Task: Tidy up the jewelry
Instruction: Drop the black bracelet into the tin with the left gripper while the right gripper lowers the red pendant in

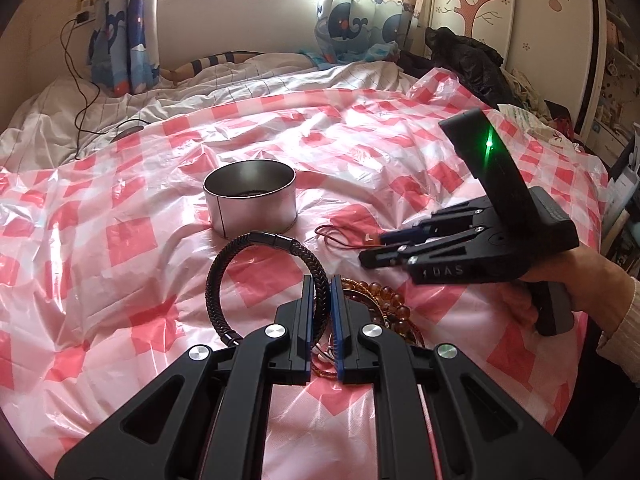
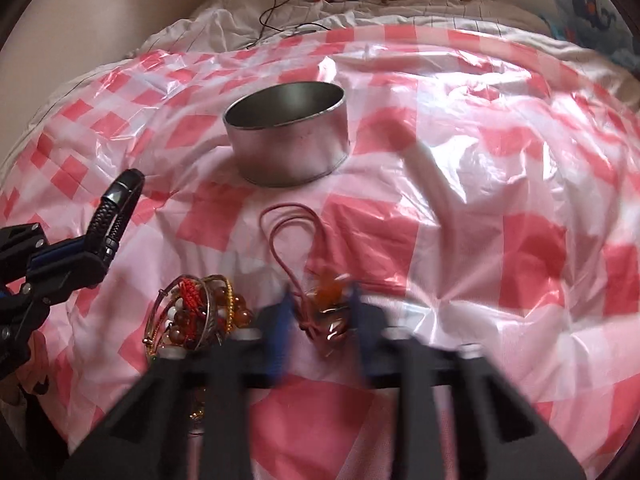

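My left gripper is shut on a black braided bracelet, which stands up as a loop above the sheet; the right wrist view shows this gripper and the bracelet at the left edge. A round metal tin sits open just beyond. My right gripper is blurred, its jaws apart on either side of a red cord charm with an orange bead that lies on the sheet. From the left wrist view, the right gripper points at the red cord.
A heap of amber bead bracelets and bangles lies between the two grippers. A pink checked plastic sheet covers the bed. A black cable trails at the far left and dark clothes are piled at the far right.
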